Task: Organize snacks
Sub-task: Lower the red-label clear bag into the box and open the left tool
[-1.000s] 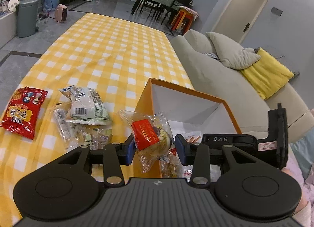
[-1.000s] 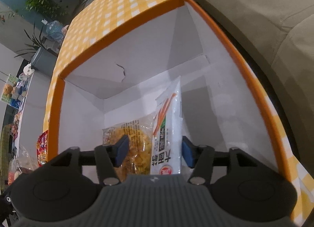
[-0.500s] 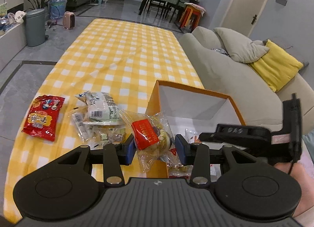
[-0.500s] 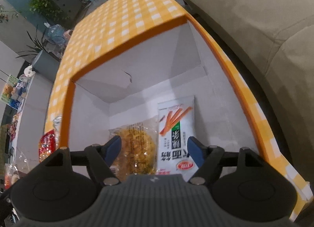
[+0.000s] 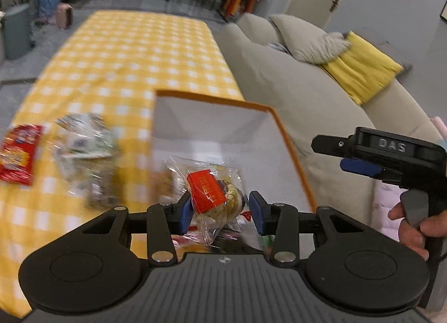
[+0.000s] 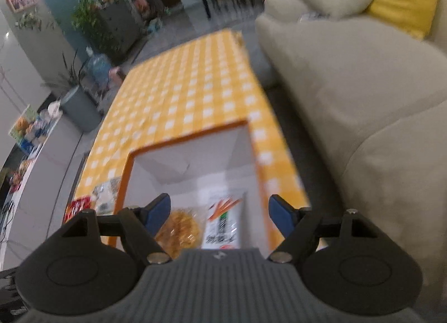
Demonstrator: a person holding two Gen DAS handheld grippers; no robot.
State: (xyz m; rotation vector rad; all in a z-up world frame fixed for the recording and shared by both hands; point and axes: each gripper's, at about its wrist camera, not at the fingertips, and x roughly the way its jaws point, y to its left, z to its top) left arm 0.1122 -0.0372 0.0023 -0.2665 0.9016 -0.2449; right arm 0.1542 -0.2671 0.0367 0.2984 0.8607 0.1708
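Snack packet (image 5: 213,197) clenched in left claw (image 5: 220,211) above box (image 5: 290,152); right claw (image 6: 219,212) opening, empty.

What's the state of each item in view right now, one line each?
left gripper: shut on the clear-wrapped snack, held over the box.
right gripper: jaws opening, nothing between them.
orange box: open-topped, on the checked cloth.
carrot-stick pack: flat in the box.
yellow noodle snack: flat beside it.
red packet: out on the cloth.
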